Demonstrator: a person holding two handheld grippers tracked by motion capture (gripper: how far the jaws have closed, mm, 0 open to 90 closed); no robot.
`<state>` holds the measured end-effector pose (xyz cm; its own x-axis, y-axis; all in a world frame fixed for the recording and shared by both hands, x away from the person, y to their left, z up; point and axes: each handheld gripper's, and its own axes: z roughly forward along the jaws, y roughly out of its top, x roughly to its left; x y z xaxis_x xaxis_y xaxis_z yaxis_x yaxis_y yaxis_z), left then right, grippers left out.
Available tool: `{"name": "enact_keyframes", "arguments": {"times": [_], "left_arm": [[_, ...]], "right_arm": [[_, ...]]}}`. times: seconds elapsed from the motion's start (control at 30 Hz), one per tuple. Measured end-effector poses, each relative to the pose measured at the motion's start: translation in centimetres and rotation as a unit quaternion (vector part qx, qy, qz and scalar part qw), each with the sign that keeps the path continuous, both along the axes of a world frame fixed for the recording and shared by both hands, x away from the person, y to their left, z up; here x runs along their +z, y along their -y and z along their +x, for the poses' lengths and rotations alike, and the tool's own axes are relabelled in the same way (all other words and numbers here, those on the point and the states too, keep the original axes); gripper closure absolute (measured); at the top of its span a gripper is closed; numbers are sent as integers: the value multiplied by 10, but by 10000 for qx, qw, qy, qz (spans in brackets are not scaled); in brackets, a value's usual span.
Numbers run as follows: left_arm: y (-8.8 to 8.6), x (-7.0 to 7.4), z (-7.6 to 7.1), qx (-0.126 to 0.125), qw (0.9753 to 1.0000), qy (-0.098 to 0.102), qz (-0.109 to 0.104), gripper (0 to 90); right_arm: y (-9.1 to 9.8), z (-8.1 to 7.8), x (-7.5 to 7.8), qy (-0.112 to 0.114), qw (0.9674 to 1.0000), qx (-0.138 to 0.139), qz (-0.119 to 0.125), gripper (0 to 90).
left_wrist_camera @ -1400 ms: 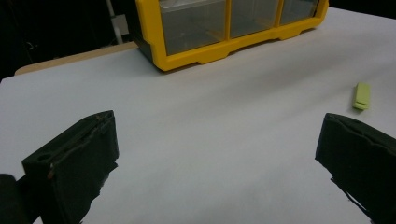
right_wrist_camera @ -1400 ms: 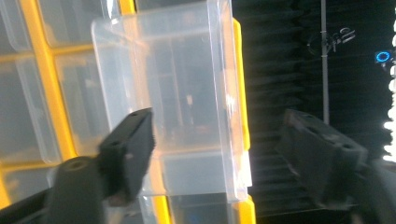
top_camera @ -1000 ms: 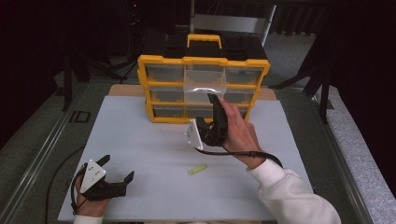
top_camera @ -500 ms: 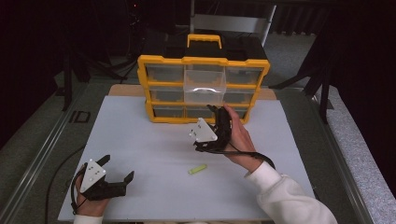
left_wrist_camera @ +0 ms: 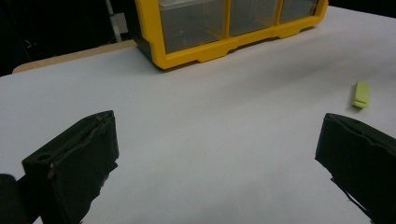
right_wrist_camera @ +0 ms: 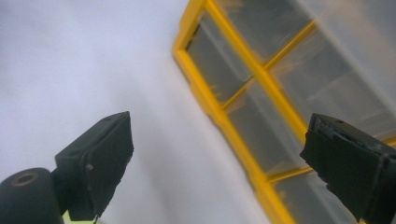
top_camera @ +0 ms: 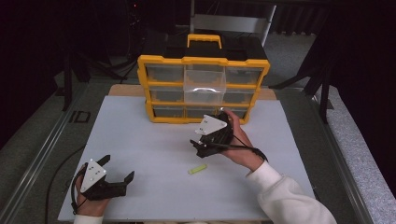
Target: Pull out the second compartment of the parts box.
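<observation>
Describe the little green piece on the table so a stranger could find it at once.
Start at the yellow plastic drawer cabinet with clear drawers at the back of the white table top. Come toward the near edge, past the right tongs: the small flat yellow-green bar lies alone there, the only loose, coloured thing on the white.

The high view looked forward and down over the table (top_camera: 154, 140). Each tool's camera sat low, facing the yellow drawer cabinet (top_camera: 203, 84) (left_wrist_camera: 219, 28) (right_wrist_camera: 261, 93) ahead; all three shared it.

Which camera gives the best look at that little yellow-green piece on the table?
The left gripper view: the yellow-green piece lies sharp and unobstructed. The high view shows it small; the right gripper view catches a sliver at best.
</observation>
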<state>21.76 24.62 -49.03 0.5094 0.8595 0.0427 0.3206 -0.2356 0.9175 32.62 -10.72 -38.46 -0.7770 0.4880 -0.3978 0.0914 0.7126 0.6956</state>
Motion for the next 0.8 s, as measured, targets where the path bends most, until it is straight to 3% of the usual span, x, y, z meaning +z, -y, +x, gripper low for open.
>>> {"name": "enact_keyframes", "arguments": {"times": [0.13, 0.17, 0.3, 0.67, 0.8], "left_arm": [[0, 0, 0, -2, 10000, -4, 1, 1], [0, 0, 0, -2, 10000, -4, 1, 1], [0, 0, 0, -6, 10000, -4, 8, 1], [1, 0, 1, -6, 10000, -10, 4, 1], [0, 0, 1, -6, 10000, -11, 4, 1]], "right_arm": [[3, 5, -2, -465, 9989, 103, 30, 79], [3, 5, -2, -465, 9989, 103, 30, 79], [5, 10, -5, -866, 9960, 195, 53, 79], [1, 12, -15, -1116, 9919, 483, -364, 79], [-2, 12, -22, -1329, 9871, 690, -560, 80]]}}
